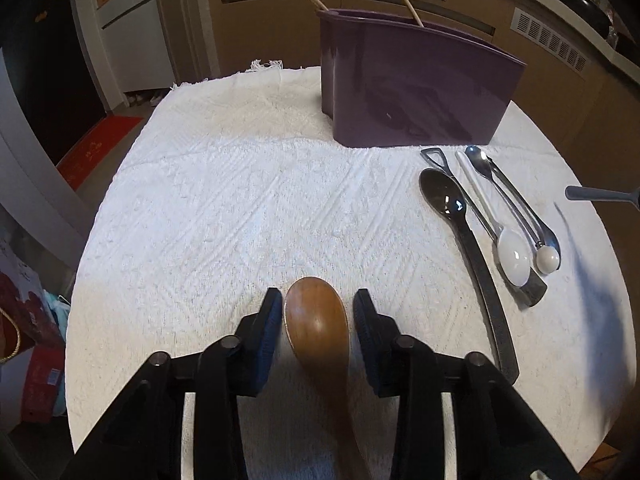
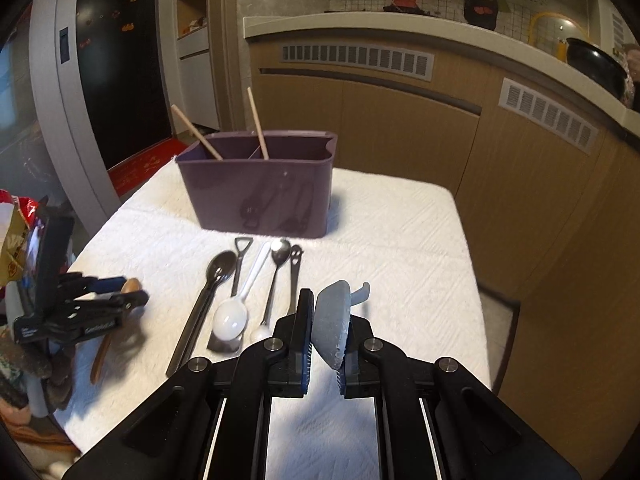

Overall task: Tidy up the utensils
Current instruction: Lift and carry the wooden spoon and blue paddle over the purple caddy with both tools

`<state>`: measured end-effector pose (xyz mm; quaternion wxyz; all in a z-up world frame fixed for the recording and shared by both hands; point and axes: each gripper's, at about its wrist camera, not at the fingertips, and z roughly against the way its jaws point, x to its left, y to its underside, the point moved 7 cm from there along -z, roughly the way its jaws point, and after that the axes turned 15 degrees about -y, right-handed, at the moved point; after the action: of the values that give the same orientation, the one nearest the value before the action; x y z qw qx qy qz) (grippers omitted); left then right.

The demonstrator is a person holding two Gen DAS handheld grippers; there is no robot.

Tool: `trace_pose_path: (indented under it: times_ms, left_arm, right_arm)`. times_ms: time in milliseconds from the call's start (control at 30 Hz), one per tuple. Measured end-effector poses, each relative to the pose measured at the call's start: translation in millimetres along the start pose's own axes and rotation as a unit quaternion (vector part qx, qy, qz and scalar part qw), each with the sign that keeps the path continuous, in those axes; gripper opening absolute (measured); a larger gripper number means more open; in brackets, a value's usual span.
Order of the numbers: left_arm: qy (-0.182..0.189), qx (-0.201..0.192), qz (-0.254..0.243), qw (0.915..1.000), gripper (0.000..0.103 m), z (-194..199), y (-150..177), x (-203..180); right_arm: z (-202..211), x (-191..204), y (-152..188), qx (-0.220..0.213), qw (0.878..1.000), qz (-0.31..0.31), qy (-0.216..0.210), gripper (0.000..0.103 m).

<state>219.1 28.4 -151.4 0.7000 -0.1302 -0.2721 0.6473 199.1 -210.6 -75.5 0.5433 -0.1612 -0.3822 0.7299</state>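
In the left wrist view, a wooden spoon is seen lying on the white cloth near the table's near edge, bowl forward, handle running back under the camera. The left gripper straddles the bowl with its jaws parted; a gap shows beside each pad, so nothing is gripped. A purple caddy stands toward the far edge with two sticks in it, and a row of spoons lies toward the right edge, in front of it. The wooden spoon is judged light, stiff and smooth; the rounded bowl could slip, so the neck or handle would be the surer hold.

In the right wrist view, the right gripper is closed on a pale grey-white spoon, clamped across its bowl and held above the cloth; its short handle curls forward. It looks like ceramic, hence hard, slick and breakable. The caddy is seen with a divider between two compartments.
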Motion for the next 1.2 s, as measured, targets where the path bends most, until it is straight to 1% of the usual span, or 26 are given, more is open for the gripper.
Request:
trace_pose_path:
  times_ms: [67, 133, 233, 333, 400, 533, 667, 700, 767, 867, 967, 1033, 1100, 1200]
  left_arm:
    - [0.006, -0.007, 0.004, 1.0000, 0.027, 7, 2, 0]
    - [0.012, -0.027, 0.005, 0.9995, 0.027, 22, 1, 0]
    - [0.020, -0.080, 0.006, 0.9966, 0.027, 58, -9, 1]
    - [0.025, -0.142, 0.006, 0.9896, 0.027, 101, -25, 3]
    - [0.034, -0.184, 0.007, 0.9824, 0.027, 130, -39, 6]
    - [0.037, -0.244, 0.017, 0.9689, 0.027, 172, -70, 14]
    - [0.028, -0.306, 0.025, 0.9513, 0.027, 212, -107, 23]
    - [0.024, -0.325, 0.029, 0.9451, 0.027, 224, -120, 25]
    - [0.022, -0.346, 0.037, 0.9372, 0.027, 237, -144, 28]
    - [0.024, -0.363, 0.042, 0.9306, 0.027, 249, -180, 30]
    - [0.025, -0.368, 0.042, 0.9287, 0.027, 248, -209, 28]
    - [0.028, -0.370, 0.047, 0.9272, 0.027, 241, -222, 28]
    - [0.040, -0.367, 0.053, 0.9280, 0.027, 232, -231, 27]
    - [0.054, -0.348, 0.054, 0.9344, 0.027, 208, -241, 23]
  right_arm:
    - [3, 3, 4, 0.005, 1.000, -0.006, -0.016, 0.010]
    - [9, 6, 5, 0.008, 0.999, -0.014, -0.034, 0.010]
    - [26, 13, -1, 0.002, 0.998, -0.026, -0.061, 0.010]
    - [49, 21, -16, -0.014, 0.997, -0.020, -0.075, 0.010]
    - [63, 29, -30, -0.027, 0.997, -0.006, -0.073, 0.010]
    - [85, 51, -62, -0.045, 0.996, 0.031, -0.074, 0.010]
    - [104, 74, -96, -0.055, 0.993, 0.063, -0.081, 0.010]
    - [108, 78, -105, -0.055, 0.993, 0.067, -0.085, 0.010]
    - [114, 85, -127, -0.050, 0.992, 0.073, -0.091, 0.010]
    - [108, 88, -161, -0.025, 0.993, 0.067, -0.095, 0.010]
    - [87, 83, -189, 0.015, 0.993, 0.044, -0.105, 0.010]
    - [72, 75, -202, 0.030, 0.994, 0.034, -0.098, 0.010]
    - [52, 67, -211, 0.046, 0.994, 0.025, -0.097, 0.010]
    - [26, 52, -215, 0.066, 0.992, 0.009, -0.103, 0.010]
